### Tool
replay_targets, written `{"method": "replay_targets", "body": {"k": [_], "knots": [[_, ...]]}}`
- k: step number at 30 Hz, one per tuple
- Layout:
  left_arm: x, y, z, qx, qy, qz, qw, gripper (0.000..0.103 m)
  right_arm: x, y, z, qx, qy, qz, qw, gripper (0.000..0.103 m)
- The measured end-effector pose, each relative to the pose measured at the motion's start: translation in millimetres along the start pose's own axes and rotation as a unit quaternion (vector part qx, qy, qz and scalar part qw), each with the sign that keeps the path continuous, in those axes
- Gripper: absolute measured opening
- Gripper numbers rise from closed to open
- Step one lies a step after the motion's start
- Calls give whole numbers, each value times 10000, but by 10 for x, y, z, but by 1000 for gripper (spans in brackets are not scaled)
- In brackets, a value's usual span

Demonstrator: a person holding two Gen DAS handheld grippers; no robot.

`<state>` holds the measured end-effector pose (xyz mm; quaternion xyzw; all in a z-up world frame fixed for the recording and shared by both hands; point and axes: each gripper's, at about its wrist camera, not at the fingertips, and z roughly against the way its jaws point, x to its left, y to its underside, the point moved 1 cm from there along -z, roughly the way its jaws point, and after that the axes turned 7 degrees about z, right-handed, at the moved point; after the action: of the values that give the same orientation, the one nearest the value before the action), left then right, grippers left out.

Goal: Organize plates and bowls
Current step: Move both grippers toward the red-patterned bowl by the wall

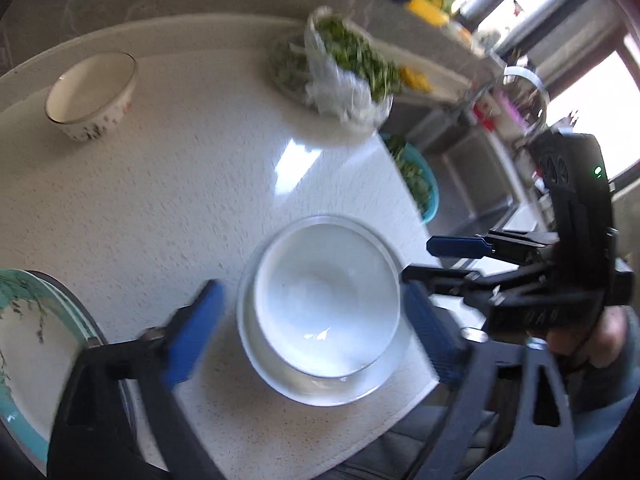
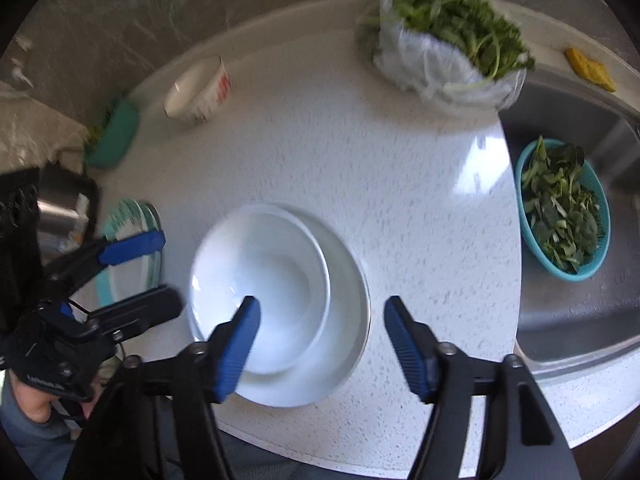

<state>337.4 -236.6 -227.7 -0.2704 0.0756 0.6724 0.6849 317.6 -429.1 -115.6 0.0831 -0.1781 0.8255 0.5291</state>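
Clearly nested already: white bowl (image 1: 326, 300) sitting inside a wider white plate (image 1: 276, 368), both close to the near edge of the desk (image 1: 160, 184), toward the corner beside the sink (image 2: 580, 320). Off-centre in the plate, pushed toward the left side. Left tongs (image 1: 312, 316) spread wide, released, gripping nothing, one blue finger on each side of the stack with the bowl straight ahead between them. Right tongs (image 2: 320, 344) likewise parted and empty, left finger hanging over the bowl's near rim, right finger out past the plate's edge. No contact clear in either view; motion blur hides the fine gaps.

Still apart from the stack: small patterned bowl (image 1: 90, 94) far off toward the back left edge, upright, well away from both tongs. Teal-rimmed plates (image 1: 28, 340) at the left edge, just beside the left tongs. Round pieces all, so no long axis to line up; only direction counts. Judged from this, patterned bowl as the likely next piece, lying forward and left, closer to the left tongs than the right. Bag of greens (image 2: 444, 40) at the far edge and teal colander (image 2: 564, 208) down in the sink, both outside the job.
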Motion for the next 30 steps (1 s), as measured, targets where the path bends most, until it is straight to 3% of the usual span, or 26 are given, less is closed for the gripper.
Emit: {"method": "replay_targets", "body": {"k": [2,5,6,9,13,16,22,28,30], "knots": [[122,-151,278,-264,83,152,9995,102,-63,-115,191,-409,-519,-177,9977,82],[339,-386,679,-617,-12,279,9977,103,-140,-335,466,-1164,-1395,-358,9827,93],[415,-467,791,-717,-44,316,9969,103,-145,-437,523,-1316,-1514,-328,9791,98],[683,-738,1106,-935,-177,361,9948,103,-98,-756,552,-1484,-1556,-185,9764,100],[1176,-1145,1285,-1038,-435,482,9925,103,-14,-1220,395,-1394,-1705,-205,9752,100],[1587,-1435,1238,-807,-434,704,9933,103,65,-1572,183,-1220,-1713,-251,9773,100],[2316,-1891,827,-421,-523,959,9931,101,330,-2110,-472,-617,-1708,-268,9830,92],[2696,-2047,298,68,-485,876,9950,99,457,-2320,-1212,-55,-1761,-365,9837,82],[2807,-2071,184,129,-521,926,9943,92,470,-2359,-1415,68,-1772,-420,9833,80]]}}
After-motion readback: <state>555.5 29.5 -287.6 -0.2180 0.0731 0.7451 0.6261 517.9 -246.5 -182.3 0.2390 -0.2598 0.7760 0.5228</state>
